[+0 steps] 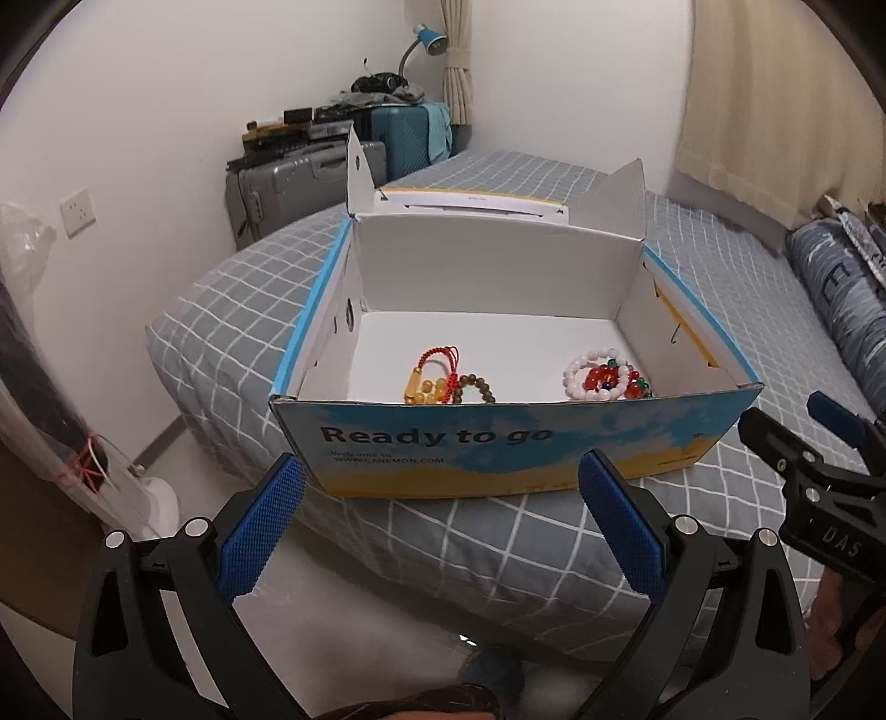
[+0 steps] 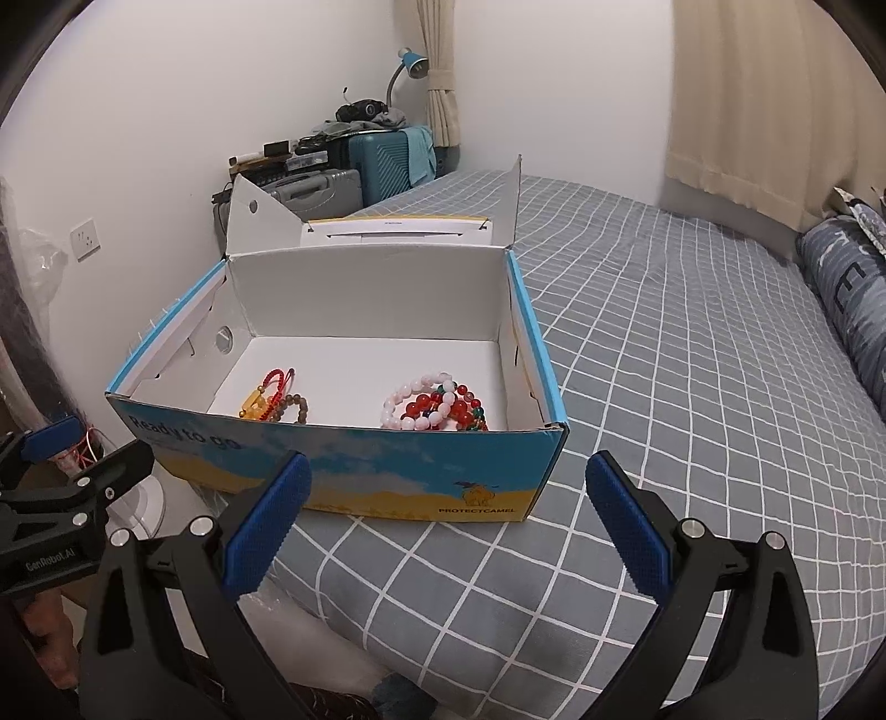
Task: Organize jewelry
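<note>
An open blue and yellow cardboard box (image 1: 498, 443) (image 2: 387, 471) sits on the bed corner, lid flaps up. Inside on the left lies a red-cord bracelet with amber beads (image 1: 434, 379) (image 2: 266, 401) beside a brown bead bracelet (image 1: 476, 387) (image 2: 293, 410). On the right lie a white bead bracelet (image 1: 592, 374) (image 2: 410, 407) and red and green bead bracelets (image 1: 626, 382) (image 2: 462, 412). My left gripper (image 1: 443, 520) is open and empty in front of the box. My right gripper (image 2: 448, 520) is open and empty, also short of the box front.
The box rests on a grey checked bedsheet (image 2: 692, 360). A blue patterned pillow (image 2: 853, 288) lies at the right. Suitcases (image 1: 310, 177) and a blue desk lamp (image 1: 429, 41) stand by the far wall. A white fan base (image 1: 160, 498) stands on the floor at left.
</note>
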